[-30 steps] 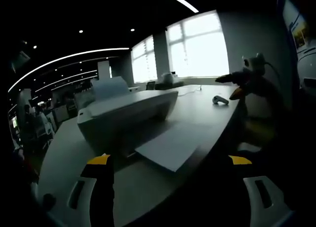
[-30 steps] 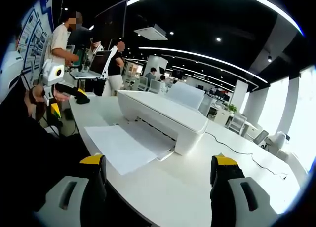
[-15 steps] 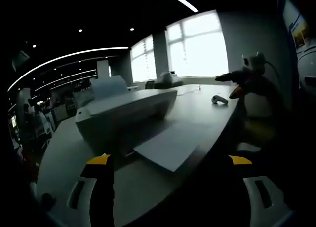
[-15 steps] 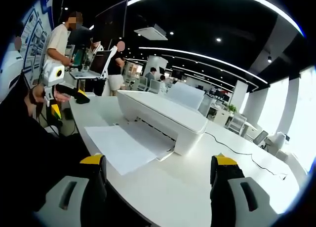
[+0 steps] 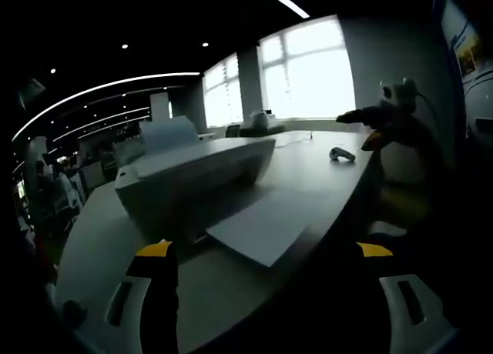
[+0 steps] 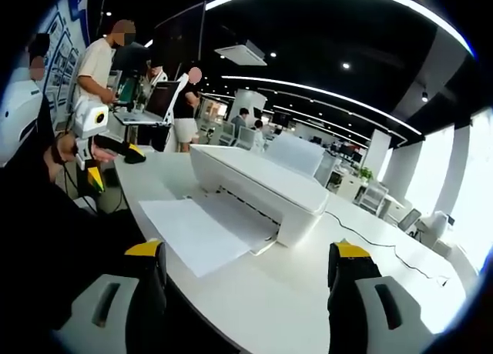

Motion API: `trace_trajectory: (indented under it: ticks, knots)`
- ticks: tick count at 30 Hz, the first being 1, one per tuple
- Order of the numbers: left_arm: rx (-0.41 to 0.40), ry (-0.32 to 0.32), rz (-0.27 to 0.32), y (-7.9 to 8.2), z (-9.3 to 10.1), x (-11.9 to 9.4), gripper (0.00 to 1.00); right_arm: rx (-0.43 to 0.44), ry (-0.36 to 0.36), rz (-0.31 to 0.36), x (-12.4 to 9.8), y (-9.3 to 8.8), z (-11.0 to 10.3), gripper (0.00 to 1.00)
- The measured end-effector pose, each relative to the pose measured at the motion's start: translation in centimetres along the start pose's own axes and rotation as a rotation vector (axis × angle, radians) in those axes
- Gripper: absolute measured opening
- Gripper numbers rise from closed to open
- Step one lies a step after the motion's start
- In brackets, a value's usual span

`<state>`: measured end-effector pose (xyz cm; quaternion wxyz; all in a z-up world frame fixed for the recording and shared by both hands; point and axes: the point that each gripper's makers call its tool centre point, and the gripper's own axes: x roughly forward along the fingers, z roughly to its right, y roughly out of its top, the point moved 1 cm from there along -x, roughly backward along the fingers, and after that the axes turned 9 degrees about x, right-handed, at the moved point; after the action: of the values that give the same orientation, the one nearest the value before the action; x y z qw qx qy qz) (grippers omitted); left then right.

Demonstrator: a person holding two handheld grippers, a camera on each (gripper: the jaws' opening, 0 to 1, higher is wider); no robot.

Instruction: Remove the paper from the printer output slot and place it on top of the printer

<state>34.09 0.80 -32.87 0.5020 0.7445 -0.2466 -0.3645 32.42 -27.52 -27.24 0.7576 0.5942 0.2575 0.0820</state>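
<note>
In the left gripper view, the left gripper (image 5: pixel 266 273) rises from six o'clock with its jaws spread wide and nothing between them. The one printer (image 5: pixel 189 177) sits at about ten o'clock from it on the white table (image 5: pixel 323 181), and the single sheet of paper (image 5: pixel 262 227) lies just ahead at twelve o'clock, one end tucked in the output slot, its long axis running out from the slot toward the table's near edge. At three o'clock in that view the right gripper (image 5: pixel 362 117) hangs in the air over the table's edge, well apart from the sheet. One small dark object (image 5: pixel 343 155) rests on the table near it.

In the right gripper view, the right gripper (image 6: pixel 246 273) is likewise released and empty; the paper (image 6: pixel 202 229) lies at eleven o'clock from it, the printer (image 6: pixel 262 188) at twelve, a cable (image 6: pixel 381 242) trailing off at two. The left gripper (image 6: pixel 127 148) shows at nine o'clock.

Neither claw touches the sheet. I judge the two about equally near; the free end of the sheet points toward the person, so a grasp would come at that near edge. Several people (image 6: pixel 96 65) stand beyond the table.
</note>
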Motion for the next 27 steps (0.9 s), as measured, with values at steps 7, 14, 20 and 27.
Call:
trace_trajectory:
  ticks: [7, 14, 20, 27]
  knots:
    - [0.006, -0.006, 0.006, 0.2, 0.2, 0.0, 0.96, 0.003, 0.007, 0.013, -0.2, 0.4, -0.2, 0.81]
    - [0.004, -0.006, 0.0, 0.0, 0.1, 0.1, 0.96, 0.009, 0.008, 0.024, -0.3, 0.7, -0.4, 0.81]
    - [0.003, -0.005, -0.002, -0.1, 0.1, 0.2, 0.96, 0.011, 0.008, 0.028, -0.5, 0.8, -0.4, 0.83]
    - [0.005, -0.006, 0.001, 0.0, 0.2, 0.2, 0.96, 0.018, 0.013, 0.042, -0.8, 1.1, -0.3, 0.84]
